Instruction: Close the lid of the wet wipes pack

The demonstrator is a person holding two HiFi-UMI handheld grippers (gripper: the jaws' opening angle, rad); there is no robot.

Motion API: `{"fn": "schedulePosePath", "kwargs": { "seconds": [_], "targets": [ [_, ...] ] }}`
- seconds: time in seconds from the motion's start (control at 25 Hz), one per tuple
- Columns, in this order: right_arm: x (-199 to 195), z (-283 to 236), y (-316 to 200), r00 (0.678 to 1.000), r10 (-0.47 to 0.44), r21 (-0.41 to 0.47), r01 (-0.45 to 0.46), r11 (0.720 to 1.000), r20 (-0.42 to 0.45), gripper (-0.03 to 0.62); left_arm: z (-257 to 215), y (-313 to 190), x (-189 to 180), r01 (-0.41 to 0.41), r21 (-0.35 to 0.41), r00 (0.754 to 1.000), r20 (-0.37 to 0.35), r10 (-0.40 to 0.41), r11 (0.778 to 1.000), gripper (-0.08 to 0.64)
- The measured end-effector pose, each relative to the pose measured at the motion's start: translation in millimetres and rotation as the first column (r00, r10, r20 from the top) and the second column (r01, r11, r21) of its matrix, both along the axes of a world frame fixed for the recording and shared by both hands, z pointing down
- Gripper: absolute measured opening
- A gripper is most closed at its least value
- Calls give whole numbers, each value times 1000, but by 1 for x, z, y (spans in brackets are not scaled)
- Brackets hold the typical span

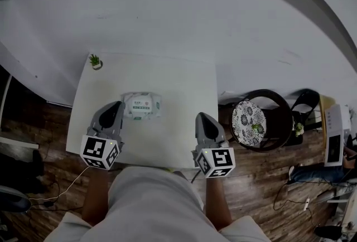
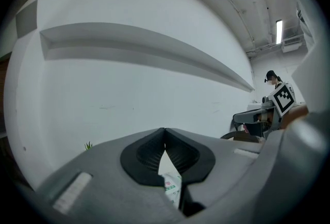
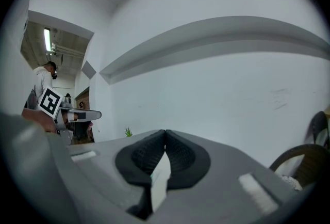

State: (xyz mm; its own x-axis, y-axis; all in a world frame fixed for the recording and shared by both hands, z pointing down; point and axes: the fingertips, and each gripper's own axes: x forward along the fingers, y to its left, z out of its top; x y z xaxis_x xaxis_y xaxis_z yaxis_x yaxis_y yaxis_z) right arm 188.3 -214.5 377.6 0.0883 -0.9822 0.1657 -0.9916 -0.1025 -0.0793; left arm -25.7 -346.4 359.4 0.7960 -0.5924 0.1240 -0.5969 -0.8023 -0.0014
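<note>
The wet wipes pack [image 1: 142, 105], white and pale green with its lid lying flat, rests on the white table [image 1: 184, 85] left of the middle. My left gripper [image 1: 115, 111] hovers just left of the pack, its jaws shut with nothing held. In the left gripper view a strip of the pack [image 2: 172, 186] shows below the closed fingertips. My right gripper [image 1: 202, 121] hangs over the table's front right part, well clear of the pack, also shut and holding nothing. Both point at the white wall.
A small potted plant [image 1: 95, 61] stands at the table's far left corner. A round dark chair [image 1: 257, 122] with a patterned cushion is to the right of the table. Wooden floor surrounds the table, with cables at the left.
</note>
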Motion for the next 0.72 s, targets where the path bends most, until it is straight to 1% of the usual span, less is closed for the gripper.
{"fn": "schedulePosePath", "kwargs": {
  "seconds": [0.12, 0.28, 0.72],
  "targets": [
    [0, -2, 0, 1000, -1, 9, 1, 1000, 0, 3, -3, 1, -6, 17, 4, 1000, -3, -17, 1000, 5],
    [10, -6, 3, 999, 35, 34, -36, 999, 23, 3, -8, 2, -13, 37, 13, 999, -13, -37, 999, 5],
    [5, -10, 3, 1000, -5, 32, 5, 999, -7, 3, -14, 7, -21, 67, 29, 998, -20, -67, 997, 5]
  ]
}}
